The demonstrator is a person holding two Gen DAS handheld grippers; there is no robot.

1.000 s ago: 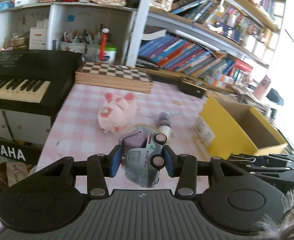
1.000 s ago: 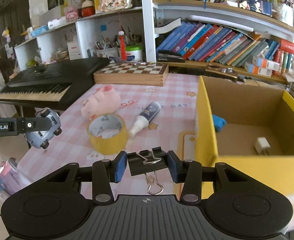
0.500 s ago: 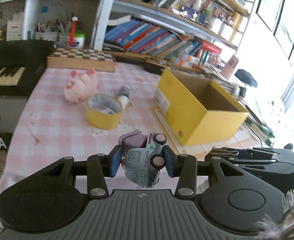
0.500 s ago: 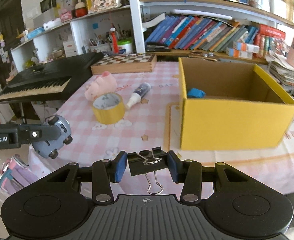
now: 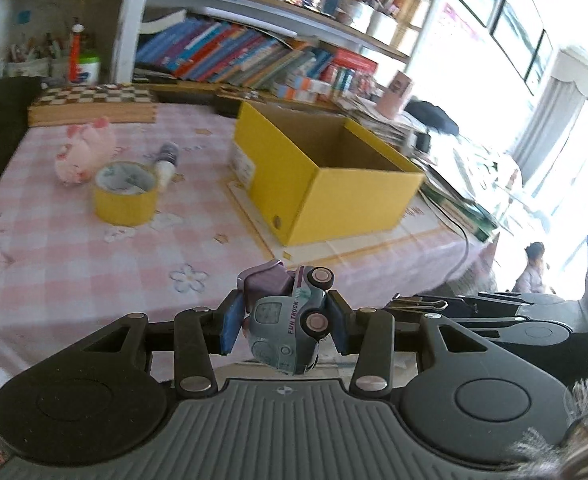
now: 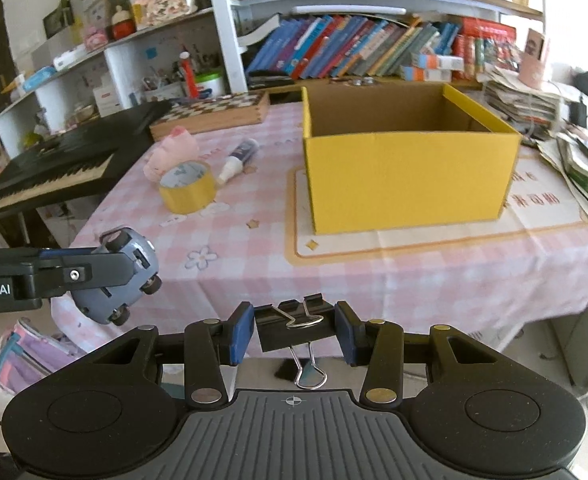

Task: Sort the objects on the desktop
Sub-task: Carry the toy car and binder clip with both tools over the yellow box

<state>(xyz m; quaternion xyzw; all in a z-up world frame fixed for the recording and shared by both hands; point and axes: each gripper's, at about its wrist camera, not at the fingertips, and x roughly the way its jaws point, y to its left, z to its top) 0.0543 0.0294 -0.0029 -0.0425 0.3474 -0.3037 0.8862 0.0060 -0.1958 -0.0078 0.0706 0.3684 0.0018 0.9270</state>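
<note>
The left gripper (image 5: 284,322) had its two blue-padded fingers closed tight on a grey-blue toy truck (image 5: 288,330), lettered FUN TRUCK on its side, with the truck tipped on end and its wheels facing the right-hand pad. Seen from the right wrist camera, the same left gripper (image 6: 106,268) held the toy truck (image 6: 122,280) in the air off the near left corner of the table. The right gripper (image 6: 294,330) was clamped on a black binder clip (image 6: 295,330), its fingers pressing the clip's two ends while one wire handle hung down below and the other lay folded across the top. Both grippers were held off the near edge of the table, short of the pink checked tablecloth (image 6: 254,256).

On the cloth, an open yellow cardboard box (image 6: 409,178) stood on a printed paper mat (image 6: 413,240), to the right of centre. Its floor was hidden from both cameras by the near wall. To the left of the box sat a roll of yellow tape (image 6: 188,192), with a pink plush pig (image 6: 172,152) touching it on the far side and a small glue bottle (image 6: 240,156) lying on its side just beside the tape. A wooden chessboard box (image 6: 214,114) lay at the far edge of the table, a black keyboard (image 6: 58,164) stood to the left, and bookshelves (image 6: 373,48) filled the wall behind.
</note>
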